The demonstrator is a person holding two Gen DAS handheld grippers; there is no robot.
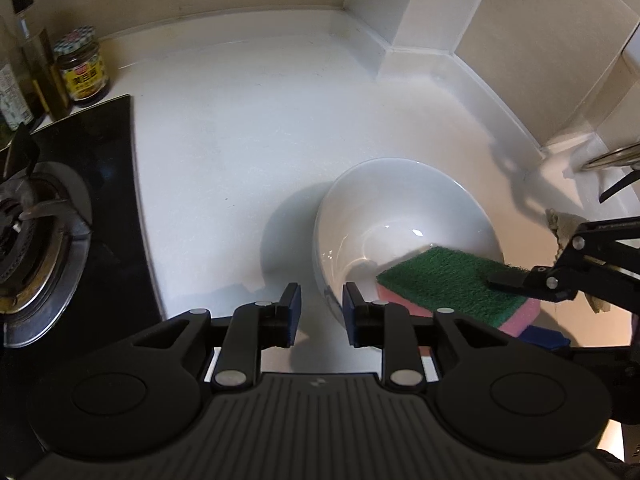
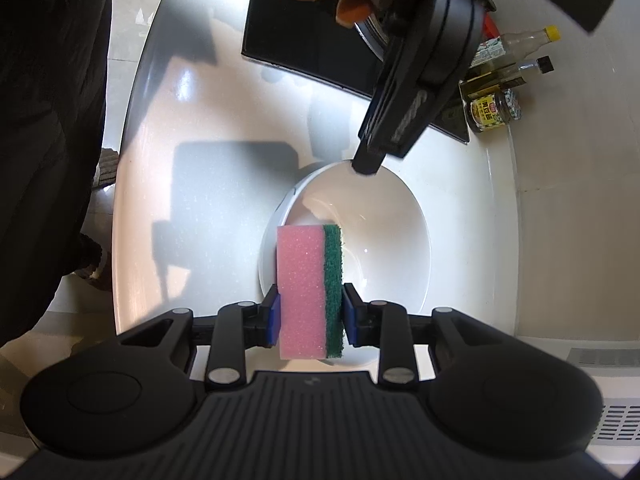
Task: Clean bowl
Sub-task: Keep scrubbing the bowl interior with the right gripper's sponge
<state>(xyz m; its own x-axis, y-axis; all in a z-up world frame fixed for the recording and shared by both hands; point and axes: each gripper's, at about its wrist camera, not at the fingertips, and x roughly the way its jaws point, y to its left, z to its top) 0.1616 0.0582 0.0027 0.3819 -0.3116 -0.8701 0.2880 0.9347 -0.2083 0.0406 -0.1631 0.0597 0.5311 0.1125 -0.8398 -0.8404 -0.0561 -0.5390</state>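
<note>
**A:** Where does the white bowl (image 1: 404, 232) sit, and why there?

**B:** On the pale countertop (image 1: 240, 128), to the right of the black gas hob (image 1: 80, 208), and it looks tilted rather than flat on its base. That slant opens the inside toward the sponge, which I judge is the point.

**A:** And the sponge?

**B:** The pink and green sponge (image 2: 310, 292) is clamped edgewise in the right gripper (image 2: 310, 312), a pad pressing on the pink face and a pad on the green scouring face. Its far end reaches over the near rim into the bowl, placed for wiping the inner wall.

**A:** Is the left gripper holding the bowl steady?

**B:** No. The left gripper (image 1: 320, 312) has its jaws spread, with nothing pinched. In its own view the bowl's near wall shows between the pads (image 1: 294, 304); from the right wrist view one finger hangs at the far rim. Whether it touches the rim I cannot tell.

**A:** Anything further out?

**B:** A labelled jar (image 1: 82, 68) and oil bottles (image 1: 40, 72) stand at the far left, well clear.
</note>
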